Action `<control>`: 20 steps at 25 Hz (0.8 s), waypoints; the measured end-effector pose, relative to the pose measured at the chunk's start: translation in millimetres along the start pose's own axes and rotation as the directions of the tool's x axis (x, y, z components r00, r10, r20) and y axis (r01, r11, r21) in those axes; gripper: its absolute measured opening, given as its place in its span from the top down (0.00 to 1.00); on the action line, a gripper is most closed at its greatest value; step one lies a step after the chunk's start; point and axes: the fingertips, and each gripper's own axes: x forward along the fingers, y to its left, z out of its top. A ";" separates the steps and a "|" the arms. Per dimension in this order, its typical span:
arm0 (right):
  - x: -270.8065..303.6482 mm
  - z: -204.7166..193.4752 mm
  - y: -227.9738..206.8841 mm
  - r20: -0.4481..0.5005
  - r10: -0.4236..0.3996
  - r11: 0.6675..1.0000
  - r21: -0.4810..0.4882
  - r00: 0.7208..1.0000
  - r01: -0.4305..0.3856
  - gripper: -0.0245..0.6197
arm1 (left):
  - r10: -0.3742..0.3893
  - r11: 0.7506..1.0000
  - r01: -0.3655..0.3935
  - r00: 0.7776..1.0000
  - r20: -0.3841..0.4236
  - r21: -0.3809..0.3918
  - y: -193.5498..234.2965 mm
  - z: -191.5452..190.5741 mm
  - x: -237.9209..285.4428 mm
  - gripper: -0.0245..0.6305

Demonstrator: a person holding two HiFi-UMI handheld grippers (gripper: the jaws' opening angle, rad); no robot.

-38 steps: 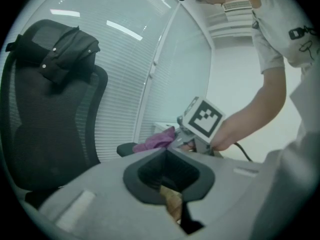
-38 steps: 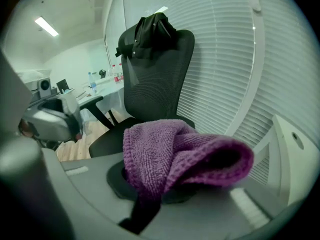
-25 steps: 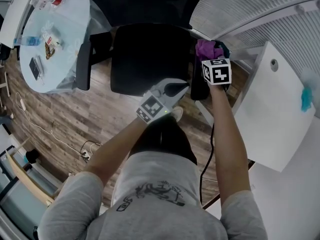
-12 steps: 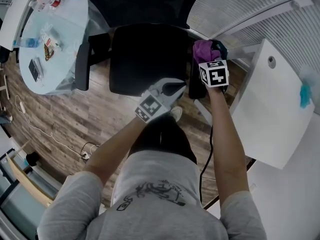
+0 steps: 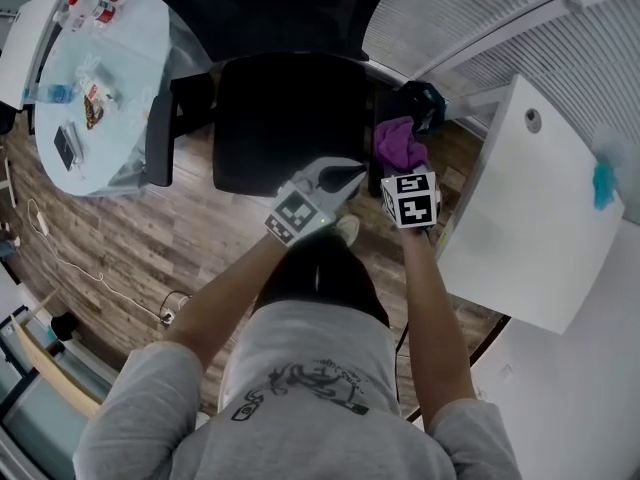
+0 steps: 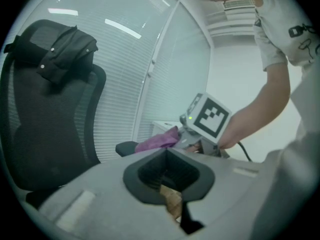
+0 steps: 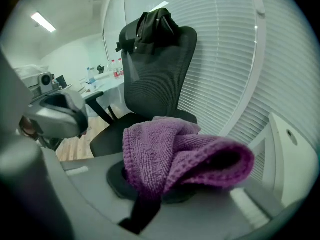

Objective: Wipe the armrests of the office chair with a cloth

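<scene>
The black office chair [image 5: 290,118] stands in front of me, a dark jacket [image 6: 62,51] draped over its backrest. My right gripper [image 5: 400,165] is shut on a bunched purple cloth [image 5: 398,143] [image 7: 175,154], which lies on the chair's right armrest [image 6: 127,147]. In the right gripper view the cloth fills the jaws and hides their tips. My left gripper [image 5: 350,175] [image 6: 175,204] hovers shut and empty by the seat's front right corner, just left of the right one. The chair's left armrest [image 5: 158,140] is bare.
A round glass table [image 5: 140,58] with bottles, a phone and packets stands at the far left. A white desk [image 5: 530,218] sits close on the right, window blinds [image 5: 480,8] behind it. A dark bag [image 5: 425,103] lies past the armrest. Cables trail over the wood floor [image 5: 130,238].
My right gripper has drawn the purple cloth back along the right armrest toward me. The left gripper has stayed almost still by the seat's front.
</scene>
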 end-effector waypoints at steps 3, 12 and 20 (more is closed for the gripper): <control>-15.3 -17.8 13.8 0.013 -0.001 1.000 0.007 1.000 0.001 0.91 | -0.002 1.000 0.002 1.000 -0.001 0.000 -0.1 1.8 1.1 0.96; -52.5 -59.7 40.7 0.046 -0.002 0.998 0.070 0.999 -0.001 0.91 | -0.013 1.000 0.013 1.000 -0.005 0.011 -6.2 4.6 3.8 0.96; -49.2 -58.0 40.6 0.041 0.001 0.997 0.072 0.999 -0.004 0.91 | -0.013 1.000 0.013 1.000 -0.003 0.003 -5.8 1.5 0.0 0.96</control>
